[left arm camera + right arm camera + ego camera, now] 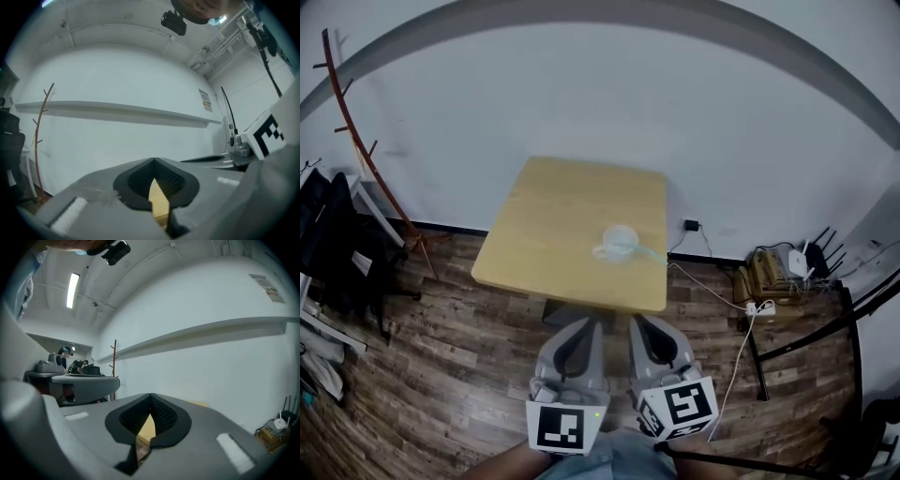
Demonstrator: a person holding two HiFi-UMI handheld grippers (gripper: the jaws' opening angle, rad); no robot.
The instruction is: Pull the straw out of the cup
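The cup (619,240) sits on the right half of the table (553,225), with the straw (648,251) leaning out over its right rim. Both grippers hang side by side at the table's near edge, well short of the cup. The left gripper (582,324) and the right gripper (644,322) both have their jaws closed together on nothing.

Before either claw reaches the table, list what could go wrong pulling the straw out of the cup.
1. Both the left claw and the right claw are shut; arriving that way, they could knock the cup instead of gripping.
2. The cup stands close to the table edge, with the straw leaning toward that edge; an unbraced pull may drag or tip it off.
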